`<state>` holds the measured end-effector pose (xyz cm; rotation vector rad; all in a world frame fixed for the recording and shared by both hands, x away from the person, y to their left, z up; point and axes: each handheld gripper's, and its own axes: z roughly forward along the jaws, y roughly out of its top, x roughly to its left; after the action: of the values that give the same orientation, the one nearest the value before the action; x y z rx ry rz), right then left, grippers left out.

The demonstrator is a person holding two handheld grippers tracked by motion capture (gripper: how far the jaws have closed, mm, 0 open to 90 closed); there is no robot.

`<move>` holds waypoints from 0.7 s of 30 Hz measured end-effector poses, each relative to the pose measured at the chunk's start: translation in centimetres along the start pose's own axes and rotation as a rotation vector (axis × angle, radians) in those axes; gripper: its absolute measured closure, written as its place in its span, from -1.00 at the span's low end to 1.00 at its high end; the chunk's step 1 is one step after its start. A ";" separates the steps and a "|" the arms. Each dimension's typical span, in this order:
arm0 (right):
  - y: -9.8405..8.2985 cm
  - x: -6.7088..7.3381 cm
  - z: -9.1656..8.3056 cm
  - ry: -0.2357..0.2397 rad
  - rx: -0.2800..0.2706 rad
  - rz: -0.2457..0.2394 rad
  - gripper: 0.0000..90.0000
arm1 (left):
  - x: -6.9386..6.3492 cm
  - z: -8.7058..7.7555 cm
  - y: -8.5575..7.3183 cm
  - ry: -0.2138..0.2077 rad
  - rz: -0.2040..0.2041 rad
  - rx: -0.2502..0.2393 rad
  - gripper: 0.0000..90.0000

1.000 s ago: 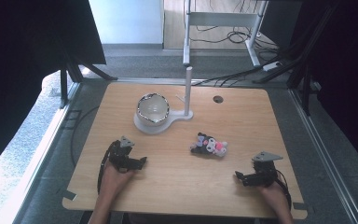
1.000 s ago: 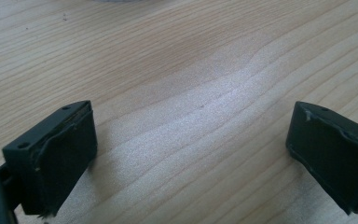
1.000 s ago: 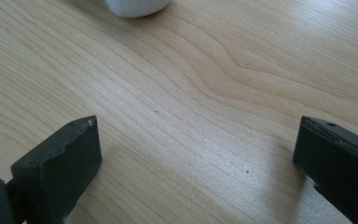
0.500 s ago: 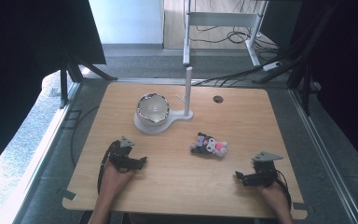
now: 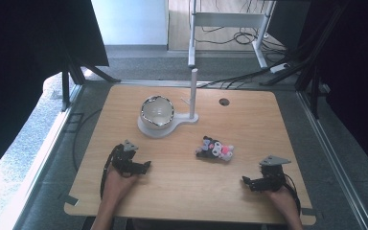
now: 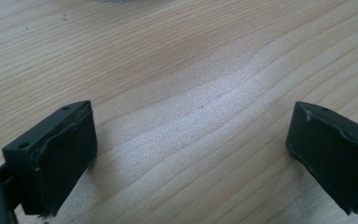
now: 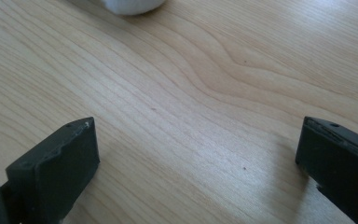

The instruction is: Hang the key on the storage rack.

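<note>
Left gripper (image 5: 146, 167): you hold it low over the near left part of the table (image 5: 249, 120), your hand behind it at the near edge. Its jaws point toward the table's middle and stand spread wide. In the left gripper view (image 6: 191, 154) you see bare wood grain between them, nothing held.

Right gripper (image 5: 247, 181): you hold it at the near right part of the table, jaws pointing left. They are spread wide too; in the right gripper view (image 7: 196, 158) there is plain wood between them and a sliver of something white at the top edge.

Toy (image 5: 214, 148): a small plush figure, black, white and pink, lies on the wood between your two grippers and a little farther from you, nearer the right one. Neither gripper touches it.

Bowl (image 5: 157, 111): a pale bowl with a dark wavy rim sits on a white base (image 5: 148, 130), beyond your left gripper and well apart from it.

Post (image 5: 193, 93): a white upright post rises from the same base, just right of the bowl.

Hole (image 5: 224, 102): a dark round hole in the tabletop, right of the post, toward the far edge.
</note>
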<state>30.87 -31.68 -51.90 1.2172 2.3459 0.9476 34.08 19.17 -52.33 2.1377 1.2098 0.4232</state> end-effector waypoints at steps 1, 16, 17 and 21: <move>0.0 -0.1 -0.1 -0.001 0.005 0.002 -1.00 | 0.0 0.0 0.0 0.000 0.000 0.000 -0.96; 0.8 -0.4 -1.1 0.002 0.037 -0.041 -1.00 | 0.0 0.0 0.0 0.000 0.000 0.000 -0.96; 0.9 -0.5 -1.2 0.002 0.038 -0.042 -1.00 | 0.0 0.0 0.0 0.000 0.000 0.000 -0.96; 1.4 -0.5 -1.2 0.007 0.035 -0.048 -1.00 | 0.0 0.0 0.0 0.000 0.000 0.000 -0.96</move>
<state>31.34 -32.04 -50.06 1.1667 2.3954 0.9000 34.08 19.17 -52.32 2.1375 1.2099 0.4237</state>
